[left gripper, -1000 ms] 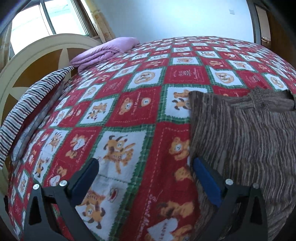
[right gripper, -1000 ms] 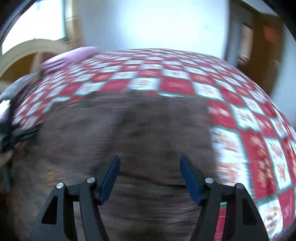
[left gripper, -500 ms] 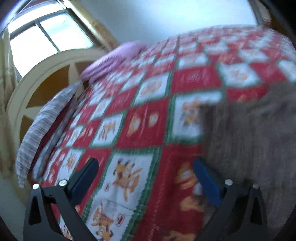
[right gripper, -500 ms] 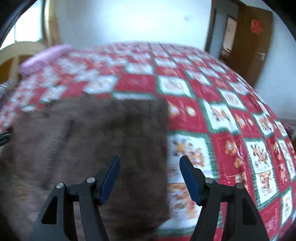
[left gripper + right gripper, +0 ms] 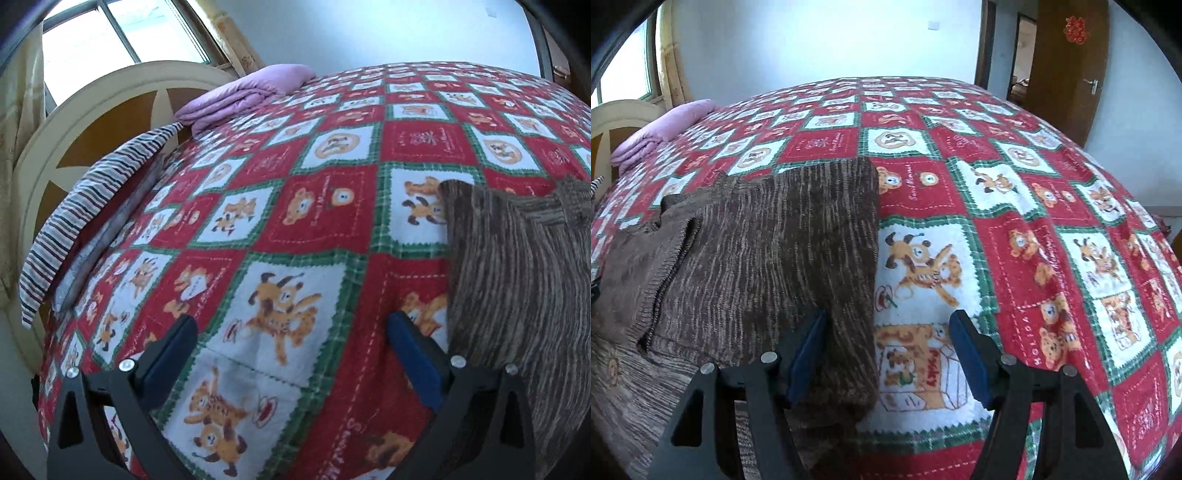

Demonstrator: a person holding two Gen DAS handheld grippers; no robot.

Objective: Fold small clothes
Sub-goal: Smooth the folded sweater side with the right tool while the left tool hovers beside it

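My left claw stands wide open with nothing between its blue pads, poised low over the red, green and white patchwork bedspread printed with cartoon bears; its right finger sits just beside the left edge of the brown striped knitted sweater, though whether it touches the knit I cannot tell. My right claw is likewise wide open and holds nothing; its left finger lies over the sweater, its right finger over bare bedspread, so the garment's right edge runs between them. The sweater lies flat on the bed with both long sides straight, and a ribbed band shows on its left part in the right wrist view, which I judge to be a sleeve or side panel already turned inward. In my assessment the lengthwise folds are made and the crosswise fold is not yet done. The next move calls for each claw to close on the near hem corners and carry them toward the far edge, keeping the layers aligned. At the headboard end lie a folded lilac quilt and a striped cloth, both well apart from the work.
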